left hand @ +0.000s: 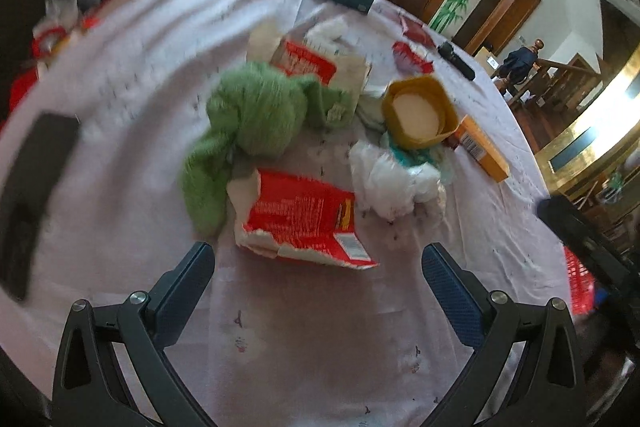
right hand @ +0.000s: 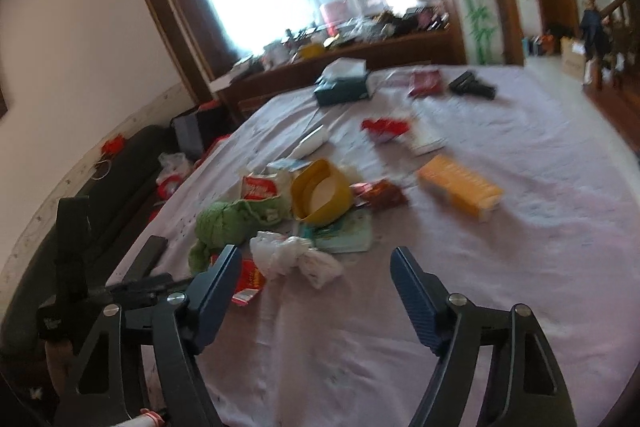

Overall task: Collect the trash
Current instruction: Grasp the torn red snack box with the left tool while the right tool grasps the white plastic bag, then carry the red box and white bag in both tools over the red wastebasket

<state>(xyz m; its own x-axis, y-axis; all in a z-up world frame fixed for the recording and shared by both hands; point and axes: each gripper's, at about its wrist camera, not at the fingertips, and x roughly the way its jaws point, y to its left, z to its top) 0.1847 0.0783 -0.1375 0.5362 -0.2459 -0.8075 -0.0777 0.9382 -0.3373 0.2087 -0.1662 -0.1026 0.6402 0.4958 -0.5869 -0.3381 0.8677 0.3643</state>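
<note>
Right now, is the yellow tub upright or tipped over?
Tipped: the yellow tub lies on its side, its open mouth and pale inside facing the camera.

Through the right wrist camera I see my right hand-held gripper (right hand: pixel 316 267) with its jaws spread apart and nothing between them, above the lilac-covered counter (right hand: pixel 520 247). My landmark is the yellow tub (right hand: pixel 320 193), lying tipped on its side. Left of it sits a green cloth (right hand: pixel 228 223); just in front of it, a crumpled white bag (right hand: pixel 296 257). To its right lies an orange box (right hand: pixel 460 191). Well behind it rests a dark tissue box (right hand: pixel 342 85). A torn red carton (right hand: pixel 250 281) peeks out beside my left finger.
</note>
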